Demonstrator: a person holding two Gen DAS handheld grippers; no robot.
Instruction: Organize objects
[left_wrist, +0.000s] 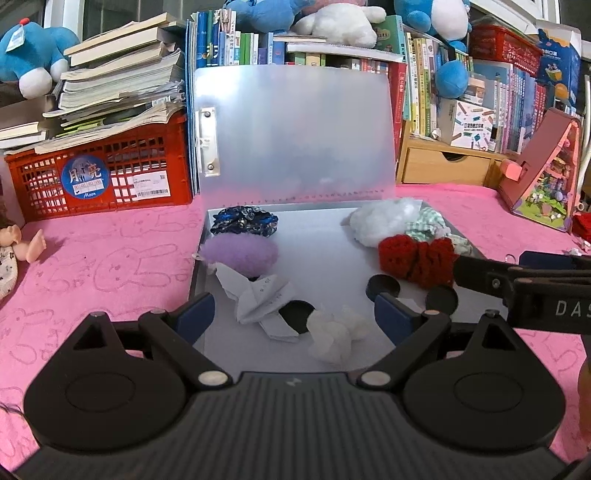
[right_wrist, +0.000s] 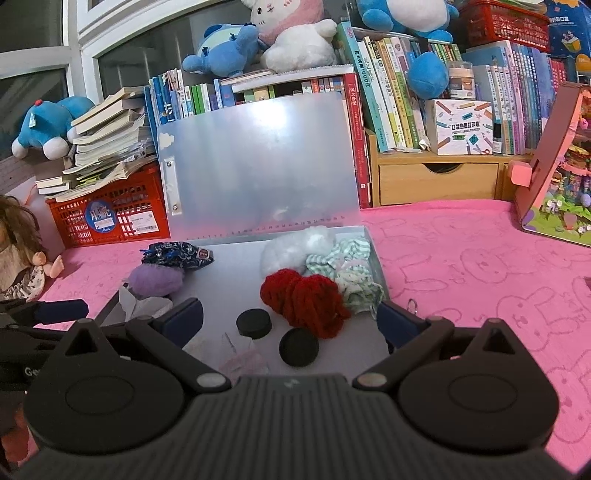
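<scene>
In the left wrist view, an open translucent box (left_wrist: 258, 221) is seen in the middle of the frame on a pink cloth (left_wrist: 92, 266), its lid (left_wrist: 295, 125) standing upright behind it. Inside the box, one dark blue scrunchie (left_wrist: 245, 220) and one purple pompom (left_wrist: 240, 253) are seen at centre left, touching each other. One folded paper (left_wrist: 264, 301) lies just below them, and one crumpled white tissue (left_wrist: 334, 334) sits at lower centre. At centre right, one white fluffy ball (left_wrist: 380, 221), one green checked cloth (left_wrist: 428, 225) and one red knitted bow (left_wrist: 417, 258) are bunched together. Three black discs are counted: one (left_wrist: 382, 286) below the bow, one (left_wrist: 441, 299) further right, and one (left_wrist: 295, 315) partly hidden under the paper. The left gripper (left_wrist: 295, 314) is seen at the bottom with its jaws spread wide and nothing between them.

In the right wrist view, the same box (right_wrist: 378, 266) is seen at centre. One red bow (right_wrist: 303, 299), one white ball (right_wrist: 291, 247) and one green cloth (right_wrist: 347, 273) are clustered at centre right. Only two black discs (right_wrist: 254, 323) (right_wrist: 298, 346) are visible below them. One scrunchie (right_wrist: 177, 254) and one pompom (right_wrist: 157, 280) lie at centre left. The right gripper (right_wrist: 291, 317) is seen released, its jaws apart and empty.
</scene>
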